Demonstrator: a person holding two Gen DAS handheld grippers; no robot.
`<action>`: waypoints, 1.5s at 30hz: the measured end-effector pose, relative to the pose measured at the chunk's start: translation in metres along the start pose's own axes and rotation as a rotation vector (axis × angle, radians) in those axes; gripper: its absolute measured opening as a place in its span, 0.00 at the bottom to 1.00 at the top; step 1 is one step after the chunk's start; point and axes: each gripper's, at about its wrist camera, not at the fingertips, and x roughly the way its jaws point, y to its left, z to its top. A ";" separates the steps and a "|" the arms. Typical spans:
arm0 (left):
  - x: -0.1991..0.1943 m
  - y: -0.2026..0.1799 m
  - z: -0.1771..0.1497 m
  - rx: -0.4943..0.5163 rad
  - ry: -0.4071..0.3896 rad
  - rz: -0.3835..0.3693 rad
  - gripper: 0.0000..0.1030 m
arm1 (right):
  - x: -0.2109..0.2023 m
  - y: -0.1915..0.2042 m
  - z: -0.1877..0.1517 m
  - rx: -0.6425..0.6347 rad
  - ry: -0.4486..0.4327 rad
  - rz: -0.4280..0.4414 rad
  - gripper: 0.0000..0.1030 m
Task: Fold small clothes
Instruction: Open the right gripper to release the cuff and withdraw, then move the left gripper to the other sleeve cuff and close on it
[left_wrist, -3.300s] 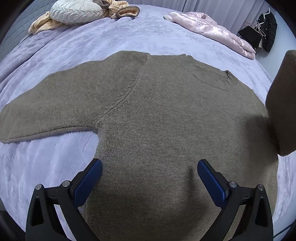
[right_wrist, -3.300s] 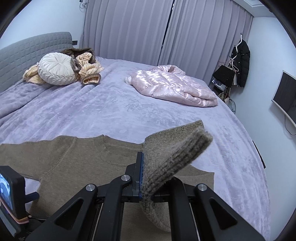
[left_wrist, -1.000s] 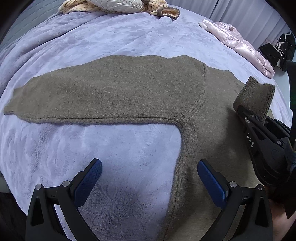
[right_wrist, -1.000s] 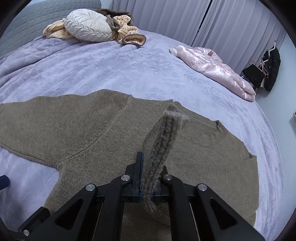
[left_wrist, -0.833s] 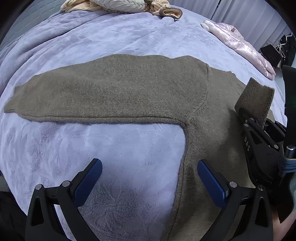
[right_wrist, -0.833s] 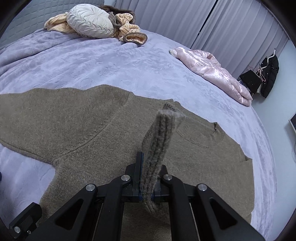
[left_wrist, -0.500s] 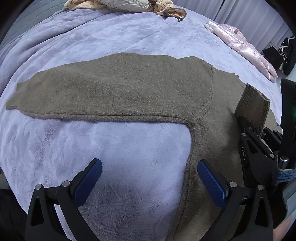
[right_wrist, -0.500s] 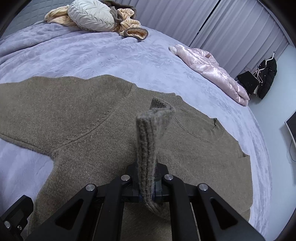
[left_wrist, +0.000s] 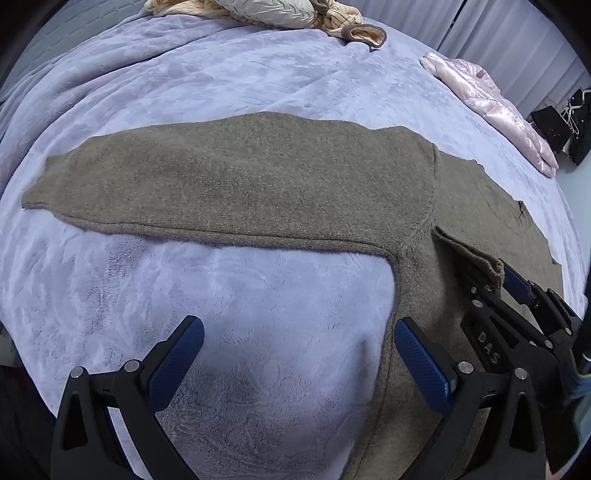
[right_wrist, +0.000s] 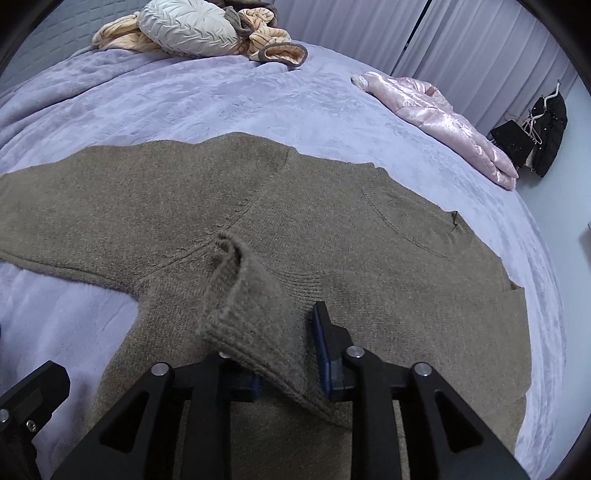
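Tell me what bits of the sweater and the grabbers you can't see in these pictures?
- Sweater bottom hem: cut off by the lower edge in both views.
- Sleeve cuff: its underside is hidden, the right gripper, jaws opening, covers its end.
- Left gripper: only a corner shows in the right wrist view.

There is one brown sweater (right_wrist: 332, 243) on one purple bed (right_wrist: 221, 103). It has two sleeves, one stretched out flat (left_wrist: 221, 184) and one folded over the middle (right_wrist: 255, 317). There are two grippers, a left one (left_wrist: 295, 354) and a right one (right_wrist: 288, 354). One pink jacket (right_wrist: 443, 118), one round pillow (right_wrist: 188, 29) and maybe one striped cloth (right_wrist: 266, 40) sit far back
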 end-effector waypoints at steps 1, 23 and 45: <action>-0.001 0.000 0.001 -0.004 -0.004 -0.001 1.00 | -0.005 -0.002 0.000 0.009 -0.011 0.023 0.42; 0.001 -0.082 0.006 0.155 0.003 0.008 1.00 | -0.006 -0.135 -0.024 0.335 -0.030 0.079 0.58; 0.056 -0.159 -0.006 0.372 0.085 0.096 1.00 | 0.019 -0.186 -0.060 0.375 0.063 0.109 0.66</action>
